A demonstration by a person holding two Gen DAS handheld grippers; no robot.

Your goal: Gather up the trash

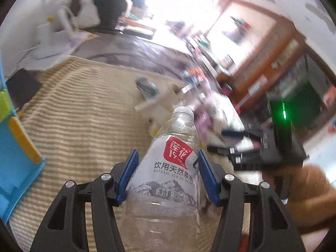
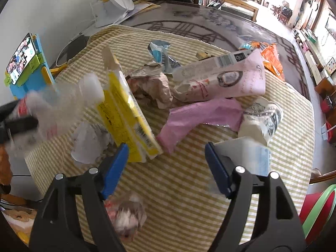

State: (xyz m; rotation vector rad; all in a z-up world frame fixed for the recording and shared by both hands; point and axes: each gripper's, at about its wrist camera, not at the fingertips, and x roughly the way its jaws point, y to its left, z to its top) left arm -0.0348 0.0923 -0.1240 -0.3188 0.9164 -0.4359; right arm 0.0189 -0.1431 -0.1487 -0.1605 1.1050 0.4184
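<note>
Striped yellow-and-white cloth (image 2: 178,189) covers most of a dark round tabletop (image 2: 189,19) in a cluttered, brightly lit room; shelves and furniture show at the far right, blurred in the left wrist view.

Left claw (image 1: 167,174): clamped on a clear plastic water bottle (image 1: 172,168), blue pads pressing the labelled body on both sides, cap end pointing away from the camera. White label with a red logo and printed text. No earlier picture to compare with. In the right wrist view the same bottle shows as a blurred shape at the left edge, above the cloth.

Right claw (image 2: 167,161): jaws spread wide, nothing between the pads, pointing down at the cloth. Left finger tip sits just beside the lower end of a yellow carton (image 2: 126,115), which stands tilted. Right finger lies in front of a white-and-pale-blue pack (image 2: 250,153).

Trash spread on the cloth, right wrist view:
- crumpled brown paper (image 2: 153,86), centre, touching the yellow carton's far side
- pink-and-white printed pouch (image 2: 222,77), behind it
- flat pink wrapper (image 2: 195,115), in front of the pouch
- crushed paper cup (image 2: 260,119), at the wrapper's right end
- blue-and-white wrapper (image 2: 161,54), farther back
- orange packet (image 2: 271,58), far right, at the cloth's edge
- crumpled white paper (image 2: 88,145), left of the carton
- crumpled pinkish wad (image 2: 128,216), near edge, between the claw's arms

Blue stand (image 2: 31,77) holding a lit phone (image 2: 21,58) stands at the left, off the cloth.
</note>
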